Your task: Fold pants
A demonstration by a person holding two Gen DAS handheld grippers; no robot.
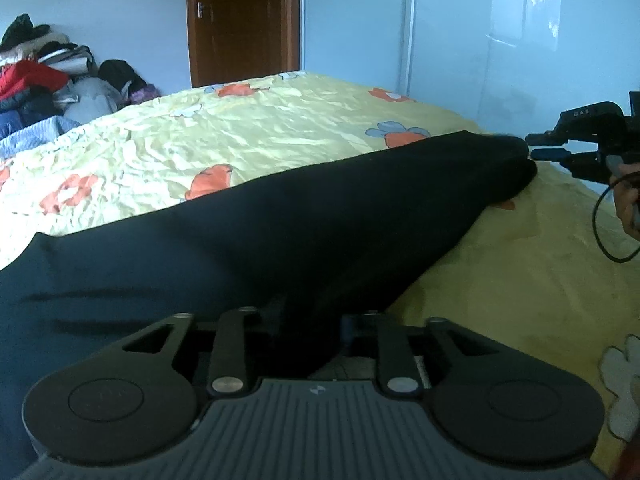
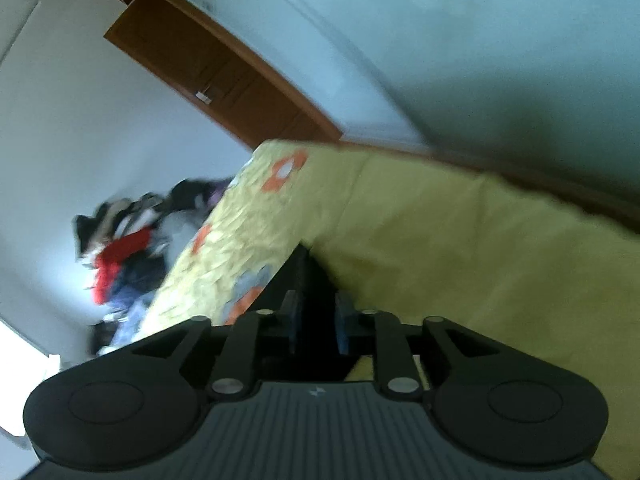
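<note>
Left wrist view was filled mostly by the black, smooth-fabric pants [image 1: 280, 232], stretched as one long dark band across the crumpled yellow bedsheet with orange flower print [image 1: 240, 128]. One end of the fabric was pinched in the left gripper [image 1: 308, 320], jaws drawn in narrow w/ cloth bunched between them. The far end was seen clamped by the right gripper [image 1: 534, 148], which was held just off the bed's right side, fingers nearly together on a rounded wad of black cloth.

Right wrist view was blurry & tilted hard, but the same pants [image 2: 308, 280] could be made out running away from between the blue pads [image 2: 342, 332] of the right gripper [image 2: 316, 320], so a closed-on-fabric grip was confirmed there too.

Progress, judged from these shots only: the pants looked already doubled leg-on-leg, since only one narrow strip was seen rather than two separate legs, tho that couldn't be told for sure bc the dark fabric hid any seams. The garment was held taut at both ends, partly resting on the sheet. Prob early-to-mid stage; the crosswise folds (end brought over to end, then maybe once more) seemed left to be done, and no compact folded bundle was seen yet.

Bg stuff: a mixed pile of red, black and grey clothes [image 1: 44, 76] was heaped at the bed's far left, w/ a brown wooden door [image 1: 240, 20] behind it.
</note>
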